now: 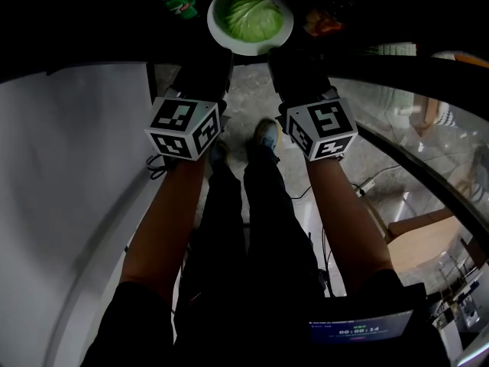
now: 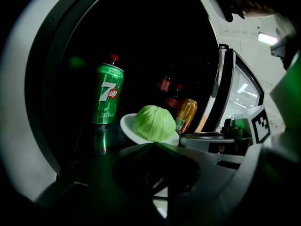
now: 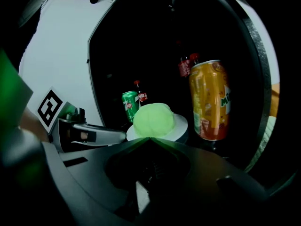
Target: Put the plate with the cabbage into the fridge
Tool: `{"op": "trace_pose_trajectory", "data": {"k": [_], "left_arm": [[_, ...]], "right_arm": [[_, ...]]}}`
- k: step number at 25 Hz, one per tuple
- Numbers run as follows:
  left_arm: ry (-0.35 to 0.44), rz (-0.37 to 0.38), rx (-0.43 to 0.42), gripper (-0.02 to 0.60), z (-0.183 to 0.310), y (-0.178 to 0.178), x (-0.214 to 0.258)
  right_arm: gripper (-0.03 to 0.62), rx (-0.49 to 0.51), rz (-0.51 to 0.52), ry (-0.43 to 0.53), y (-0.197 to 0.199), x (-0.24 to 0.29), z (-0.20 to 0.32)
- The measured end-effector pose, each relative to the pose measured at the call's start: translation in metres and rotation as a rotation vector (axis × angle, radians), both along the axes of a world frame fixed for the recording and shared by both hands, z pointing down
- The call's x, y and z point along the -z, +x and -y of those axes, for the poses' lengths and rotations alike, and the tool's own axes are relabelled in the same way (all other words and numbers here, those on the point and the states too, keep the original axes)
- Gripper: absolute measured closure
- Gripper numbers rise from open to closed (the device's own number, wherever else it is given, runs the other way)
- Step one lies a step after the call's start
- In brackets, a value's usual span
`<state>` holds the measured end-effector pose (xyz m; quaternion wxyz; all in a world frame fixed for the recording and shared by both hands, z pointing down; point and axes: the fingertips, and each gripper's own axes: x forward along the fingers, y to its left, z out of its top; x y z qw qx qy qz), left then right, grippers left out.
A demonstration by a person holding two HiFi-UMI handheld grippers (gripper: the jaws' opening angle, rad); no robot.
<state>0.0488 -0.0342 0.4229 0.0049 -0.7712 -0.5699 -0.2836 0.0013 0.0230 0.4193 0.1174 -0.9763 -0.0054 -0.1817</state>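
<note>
A white plate [image 1: 280,36] carrying a pale green cabbage [image 1: 247,15] is inside the dark fridge opening at the top of the head view. My left gripper [image 1: 218,52] meets the plate's near left rim and my right gripper [image 1: 281,53] its near right rim. In the left gripper view the left gripper [image 2: 153,144] has its jaws closed to a point at the plate [image 2: 127,126], just before the cabbage [image 2: 155,123]. The right gripper [image 3: 149,138] looks the same against the plate [image 3: 180,124] under the cabbage [image 3: 153,119]. Whether the plate rests on the shelf is hidden.
A green 7up can [image 2: 108,95] stands left of the plate, an orange can [image 3: 210,100] right of it, dark cola bottles [image 2: 164,84] behind. The glass fridge door [image 2: 235,88] stands open at the right. A white fridge wall [image 1: 76,167] runs along the left.
</note>
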Motion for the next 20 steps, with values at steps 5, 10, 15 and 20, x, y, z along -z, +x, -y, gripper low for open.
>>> {"op": "trace_pose_trajectory", "data": {"k": [5, 10, 15, 20], "left_arm": [[0.009, 0.012, 0.008, 0.578, -0.007, 0.009, 0.002], [0.015, 0.012, 0.007, 0.578, -0.01, 0.014, 0.003], [0.012, 0.015, 0.004, 0.578, -0.01, 0.017, 0.004], [0.004, 0.005, 0.009, 0.577, -0.011, 0.017, 0.005]], "right_arm": [[0.588, -0.002, -0.002, -0.003, 0.009, 0.002, -0.008], [0.588, 0.003, 0.003, -0.01, 0.014, 0.002, -0.011], [0.588, -0.002, -0.007, -0.001, 0.017, 0.004, -0.01], [0.588, -0.031, -0.031, -0.013, 0.015, 0.008, -0.014]]}}
